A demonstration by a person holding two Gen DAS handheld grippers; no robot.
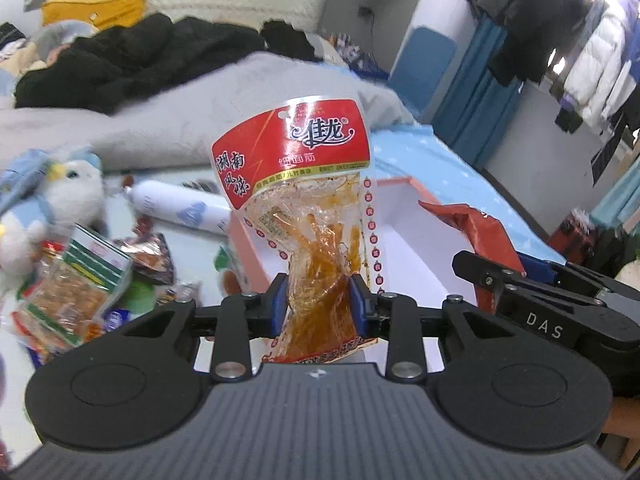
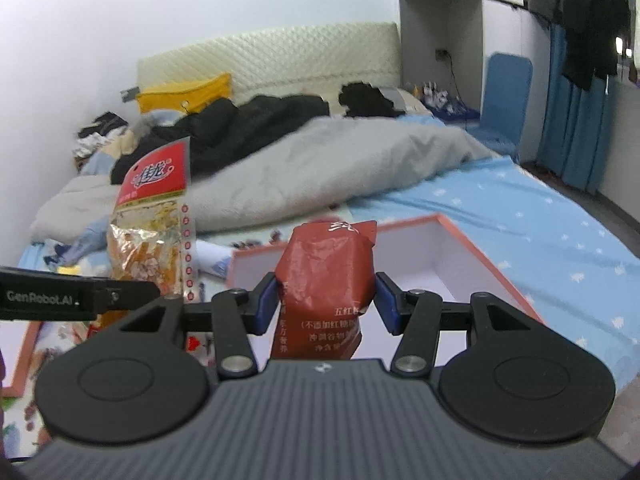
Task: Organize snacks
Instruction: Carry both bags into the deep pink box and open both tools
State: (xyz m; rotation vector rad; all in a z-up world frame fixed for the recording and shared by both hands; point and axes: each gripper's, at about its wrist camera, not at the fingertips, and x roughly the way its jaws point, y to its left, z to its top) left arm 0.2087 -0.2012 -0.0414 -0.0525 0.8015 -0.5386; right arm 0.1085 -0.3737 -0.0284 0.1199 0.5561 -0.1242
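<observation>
Between my left fingers (image 1: 318, 304), low in the frame's centre, stands a clear packet of spicy strips (image 1: 316, 216), pinched low on its body with the blue pads nearly together. My right fingers (image 2: 326, 300), about half apart, clamp a crumpled red pouch (image 2: 326, 280). Both snacks hang over the white box with the pink rim (image 2: 480, 248) on the bed (image 2: 540, 232). I judge the tall packet could flop or slip, since it is held so low, and either snack let go early could land on the rim and fall beside the loose snacks (image 1: 76, 280) at lower left
</observation>
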